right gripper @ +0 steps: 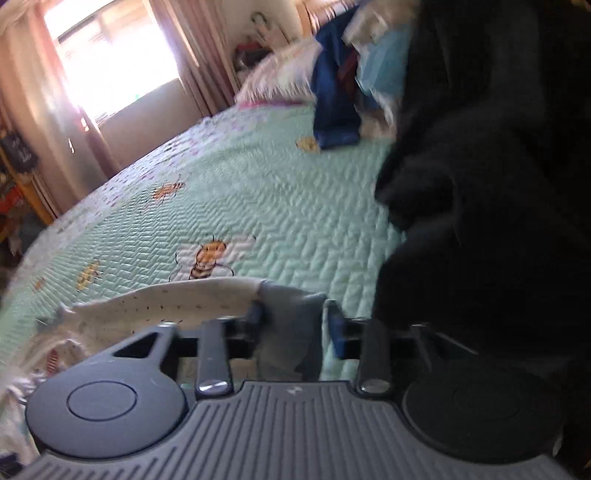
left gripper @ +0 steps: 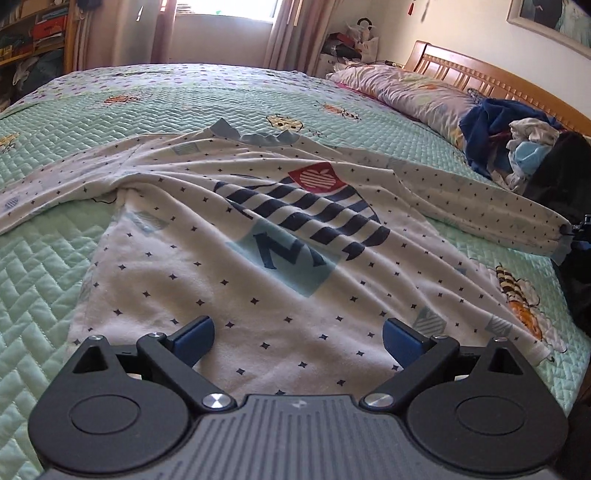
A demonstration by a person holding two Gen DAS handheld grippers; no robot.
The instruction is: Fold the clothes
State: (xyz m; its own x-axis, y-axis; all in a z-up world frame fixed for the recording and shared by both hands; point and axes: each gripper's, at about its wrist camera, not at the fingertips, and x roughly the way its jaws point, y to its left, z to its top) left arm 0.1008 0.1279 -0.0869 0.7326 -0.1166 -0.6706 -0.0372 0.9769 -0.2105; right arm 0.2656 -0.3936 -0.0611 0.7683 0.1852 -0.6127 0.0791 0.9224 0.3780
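Left gripper (left gripper: 299, 338): blue-padded fingers (left gripper: 195, 338) spread wide, nothing between them. They sit low over the bottom hem area of the shirt (left gripper: 258, 236), with white fabric showing in the gap; contact with the cloth cannot be judged.

Right gripper (right gripper: 291, 319): fingers (right gripper: 334, 325) drawn in on the grey-blue cuff (right gripper: 288, 321) of the shirt's sleeve (right gripper: 166, 306). The cuff bunches between the pads, and the sleeve trails off to the left of the view. Frame is motion-blurred.

Shirt: white, long-sleeved, printed with small dark stars; chest graphic of navy stripes, a red patch with an apple, and a light-blue block with a dark letter. It lies front-up and wrinkled on the bed, collar (left gripper: 258, 138) toward the far side. One sleeve is stretched out to the right in the left wrist view, its end at the right gripper (left gripper: 576, 230) by the frame edge. The other sleeve runs off to the left.

Bedspread (left gripper: 44, 266): mint green, quilted, bee motifs. Pillow (left gripper: 402, 92) against the wooden headboard (left gripper: 491, 79). Pile of clothes (left gripper: 517, 144) beside the pillow; a black garment (right gripper: 480, 184) fills the right side of the right wrist view. Curtained window (left gripper: 225, 11) beyond the bed.
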